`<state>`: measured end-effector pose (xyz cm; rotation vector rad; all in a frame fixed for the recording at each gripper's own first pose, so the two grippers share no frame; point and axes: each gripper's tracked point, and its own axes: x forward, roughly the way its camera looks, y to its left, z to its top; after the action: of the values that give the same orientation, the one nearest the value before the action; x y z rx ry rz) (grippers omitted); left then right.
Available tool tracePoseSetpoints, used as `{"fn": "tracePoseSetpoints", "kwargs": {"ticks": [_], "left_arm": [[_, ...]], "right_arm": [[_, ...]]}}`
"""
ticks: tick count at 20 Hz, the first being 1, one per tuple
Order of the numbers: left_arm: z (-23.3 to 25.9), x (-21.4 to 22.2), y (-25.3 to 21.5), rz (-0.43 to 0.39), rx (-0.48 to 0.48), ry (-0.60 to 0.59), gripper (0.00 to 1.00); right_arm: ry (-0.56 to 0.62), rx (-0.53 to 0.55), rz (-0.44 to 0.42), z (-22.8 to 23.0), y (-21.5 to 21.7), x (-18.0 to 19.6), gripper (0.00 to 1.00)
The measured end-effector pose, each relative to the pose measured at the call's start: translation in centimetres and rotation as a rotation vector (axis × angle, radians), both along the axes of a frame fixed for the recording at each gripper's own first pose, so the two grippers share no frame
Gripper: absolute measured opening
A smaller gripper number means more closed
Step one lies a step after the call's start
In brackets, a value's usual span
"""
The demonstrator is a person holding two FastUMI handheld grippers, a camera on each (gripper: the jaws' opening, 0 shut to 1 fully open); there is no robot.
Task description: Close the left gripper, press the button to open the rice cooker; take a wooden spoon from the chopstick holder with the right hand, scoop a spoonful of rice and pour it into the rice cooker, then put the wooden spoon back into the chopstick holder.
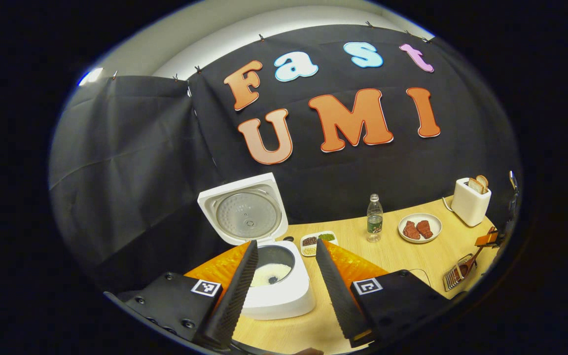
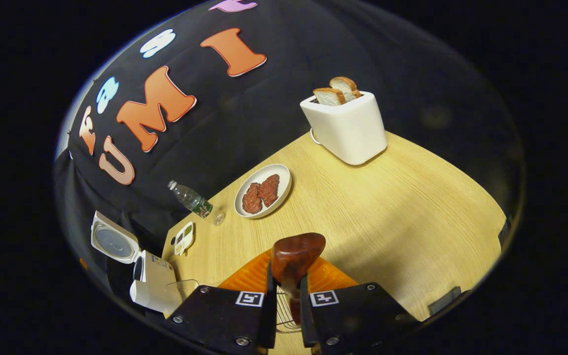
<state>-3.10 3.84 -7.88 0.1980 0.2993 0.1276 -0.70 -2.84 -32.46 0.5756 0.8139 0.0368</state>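
The white rice cooker point(image 1: 284, 296) stands open on the wooden table, lid point(image 1: 244, 209) tilted up and back, white rice in its pot. My left gripper point(image 1: 286, 244) hovers just before it, open, one finger on each side of the pot. The wooden spoon point(image 2: 296, 254) is held upright by its handle in my right gripper point(image 2: 286, 276), which is shut on it, bowl end up. Below it sits the wire chopstick holder point(image 2: 284, 310). In the left gripper view the chopstick holder point(image 1: 454, 276) lies at the right table edge with the spoon point(image 1: 467, 266) in it.
A divided dish of grains point(image 1: 318, 242) sits beside the cooker. Behind it stand a water bottle point(image 1: 374, 217), a plate point(image 1: 434, 224) with two pieces of meat, and a white toaster point(image 2: 345, 128) holding bread. Bare tabletop point(image 2: 402, 212) stretches to the right of the spoon.
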Motion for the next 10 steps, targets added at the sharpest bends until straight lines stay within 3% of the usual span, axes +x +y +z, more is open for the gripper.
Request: {"fn": "tracePoseSetpoints", "kwargs": {"ticks": [1,5,6,10], "left_arm": [[0.0,0.4,0.2,-0.012,-0.003,-0.004,0.86],[-0.1,2.2,1.8,-0.036,-0.021,-0.026,0.79],[0.1,2.5,1.7,-0.052,-0.019,-0.042,0.82],[2.3,3.4,2.5,-0.093,0.050,-0.183,0.79]], "right_arm": [[-0.017,-0.009,-0.022,0.3,-0.1,-0.5,0.20],[-0.057,-0.046,-0.083,1.0,0.2,-1.9,0.18],[-0.066,-0.054,-0.090,1.5,0.3,-2.0,0.17],[-0.147,-0.093,-0.125,6.1,0.1,-1.7,0.17]]}}
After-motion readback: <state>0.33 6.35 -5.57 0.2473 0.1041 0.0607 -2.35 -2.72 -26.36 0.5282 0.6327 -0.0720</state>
